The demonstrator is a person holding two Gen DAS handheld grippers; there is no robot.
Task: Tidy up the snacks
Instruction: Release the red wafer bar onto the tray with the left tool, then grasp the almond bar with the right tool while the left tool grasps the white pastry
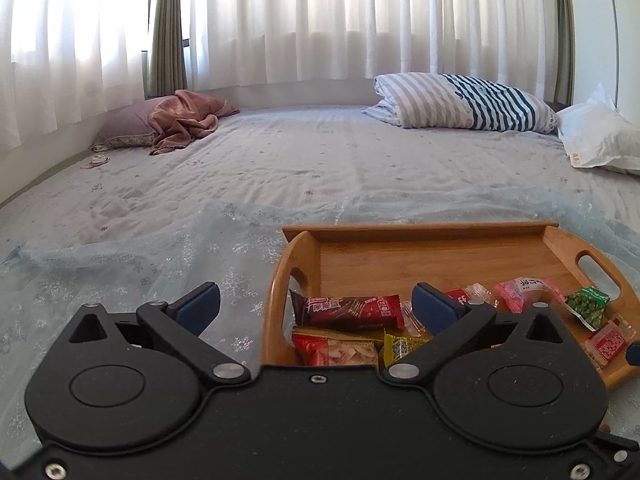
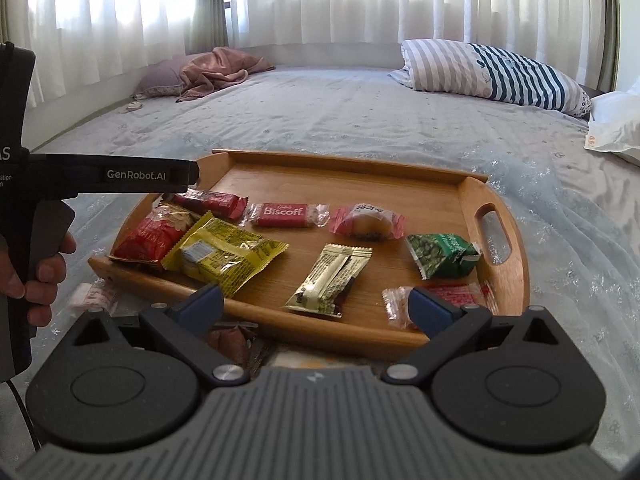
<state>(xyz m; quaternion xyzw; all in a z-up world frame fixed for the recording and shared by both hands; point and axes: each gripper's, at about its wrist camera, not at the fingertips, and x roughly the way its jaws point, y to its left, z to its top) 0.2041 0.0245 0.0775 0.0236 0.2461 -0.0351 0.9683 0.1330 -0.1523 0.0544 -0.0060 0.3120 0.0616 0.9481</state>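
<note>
Several snacks lie on the wooden tray [image 2: 472, 184], apparently one more wrapper [image 2: 94, 296] off its near-left edge; both left gripper [image 1: 316, 304] and right gripper [image 2: 316, 304] gape empty, so approach it low.

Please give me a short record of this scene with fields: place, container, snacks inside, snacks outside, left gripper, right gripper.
place: bed with curtains behind
container: wooden tray on the bed
snacks inside: Biscoff, green pea pack, yellow pack, red bag, pink bun, beige sachet, others
snacks outside: a few wrapped pieces near the tray's front edge
left gripper: open, nothing between the fingers
right gripper: open, nothing held
</note>
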